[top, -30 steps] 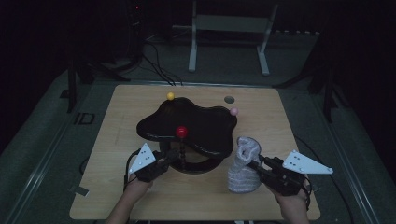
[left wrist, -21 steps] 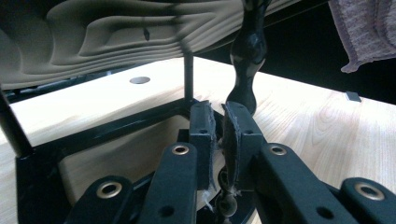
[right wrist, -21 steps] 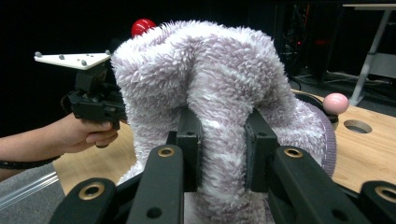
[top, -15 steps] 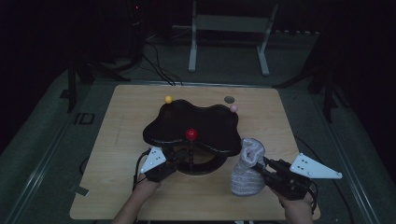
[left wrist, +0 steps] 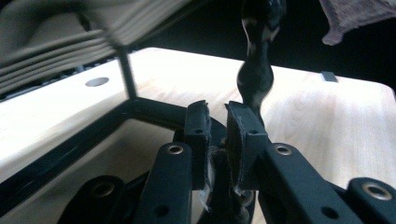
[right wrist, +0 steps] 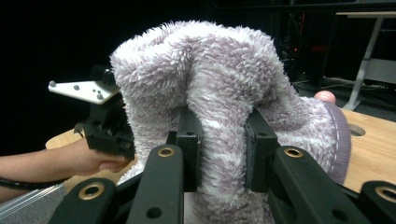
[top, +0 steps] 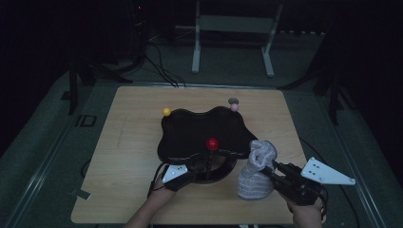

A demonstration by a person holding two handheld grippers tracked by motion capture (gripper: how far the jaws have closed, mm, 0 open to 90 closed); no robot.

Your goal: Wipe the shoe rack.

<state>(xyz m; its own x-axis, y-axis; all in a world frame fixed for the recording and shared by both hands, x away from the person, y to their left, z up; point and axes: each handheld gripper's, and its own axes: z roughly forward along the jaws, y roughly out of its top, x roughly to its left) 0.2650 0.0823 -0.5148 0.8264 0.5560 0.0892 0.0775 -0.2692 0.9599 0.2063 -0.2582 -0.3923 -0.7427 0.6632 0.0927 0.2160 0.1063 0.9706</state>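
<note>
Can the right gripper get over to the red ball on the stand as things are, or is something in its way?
Probably not yet: the right gripper has its jaws shut on the fluffy sock, which sits between it and the red ball.

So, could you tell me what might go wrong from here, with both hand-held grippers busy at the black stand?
1. The left hand-held gripper is shut low on the black stand's base; under its wide wavy black top, a pull could tip it.
2. The red ball and the yellow ball on the stand could catch the fluffy lilac sock.
3. The right hand-held gripper pinches only a fold of the sock, which might slip free.
</note>
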